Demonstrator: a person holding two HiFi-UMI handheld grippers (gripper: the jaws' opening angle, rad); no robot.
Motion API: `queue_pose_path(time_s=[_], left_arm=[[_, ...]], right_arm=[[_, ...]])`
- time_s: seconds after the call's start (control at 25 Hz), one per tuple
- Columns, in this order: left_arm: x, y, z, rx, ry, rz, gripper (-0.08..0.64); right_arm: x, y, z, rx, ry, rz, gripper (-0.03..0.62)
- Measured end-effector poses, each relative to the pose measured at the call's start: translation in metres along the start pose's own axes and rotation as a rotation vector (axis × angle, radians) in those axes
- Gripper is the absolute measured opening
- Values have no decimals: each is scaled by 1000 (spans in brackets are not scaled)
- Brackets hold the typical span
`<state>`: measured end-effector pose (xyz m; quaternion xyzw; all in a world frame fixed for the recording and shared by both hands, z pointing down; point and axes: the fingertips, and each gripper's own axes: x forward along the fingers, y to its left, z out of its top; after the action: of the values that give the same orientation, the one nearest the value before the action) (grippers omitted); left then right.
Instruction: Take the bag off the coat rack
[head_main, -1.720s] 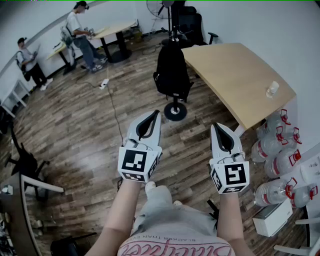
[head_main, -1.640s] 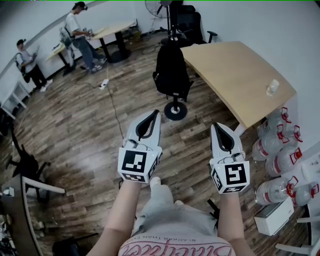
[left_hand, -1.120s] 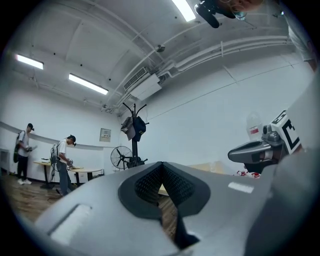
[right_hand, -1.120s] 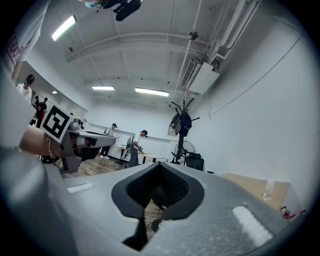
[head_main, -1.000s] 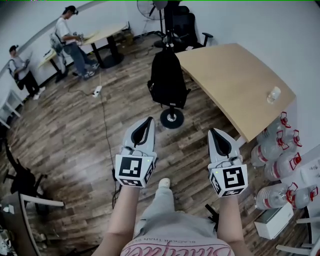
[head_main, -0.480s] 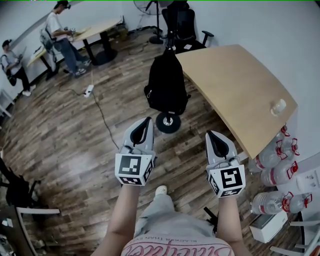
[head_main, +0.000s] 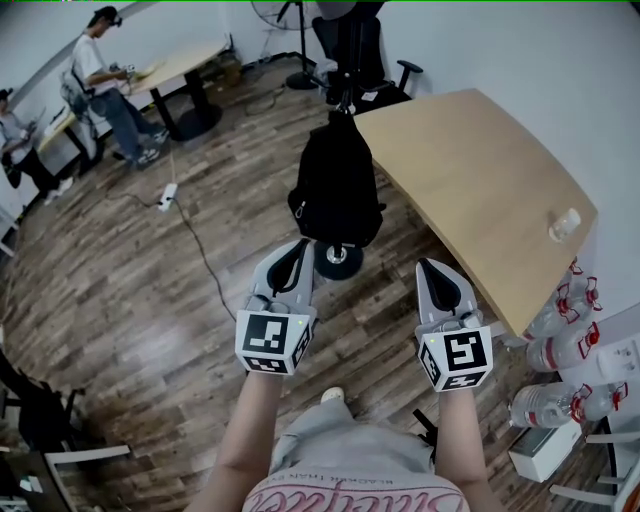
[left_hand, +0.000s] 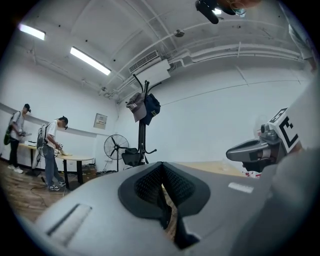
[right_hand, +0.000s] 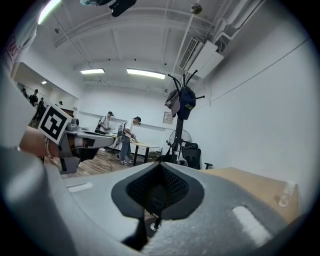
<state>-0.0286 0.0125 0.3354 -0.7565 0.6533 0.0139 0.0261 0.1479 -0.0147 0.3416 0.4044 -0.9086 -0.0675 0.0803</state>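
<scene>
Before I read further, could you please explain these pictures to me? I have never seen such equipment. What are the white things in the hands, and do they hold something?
No robot is here: a person holds a hand tool in each hand, the left gripper and the right gripper. The marked cubes belong to them. The picture showing both arms comes from a camera on the person's head, looking down. The other two come from cameras riding on each gripper, looking along its jaws. Both pairs of jaws are shut and hold nothing. Ahead, a black bag hangs on the coat rack. Beside it stands a wooden table with one small clear container on it.
</scene>
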Motion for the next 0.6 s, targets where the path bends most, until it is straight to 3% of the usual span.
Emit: queue_pose_path(time_s=[0.24, 0.6], left_arm=[[11, 20, -7, -35, 0, -2, 15], [18, 37, -18, -44, 15, 33, 15]], right_arm=[[20, 14, -2, -50, 45, 19, 3], [40, 19, -14, -48, 68, 66, 3]])
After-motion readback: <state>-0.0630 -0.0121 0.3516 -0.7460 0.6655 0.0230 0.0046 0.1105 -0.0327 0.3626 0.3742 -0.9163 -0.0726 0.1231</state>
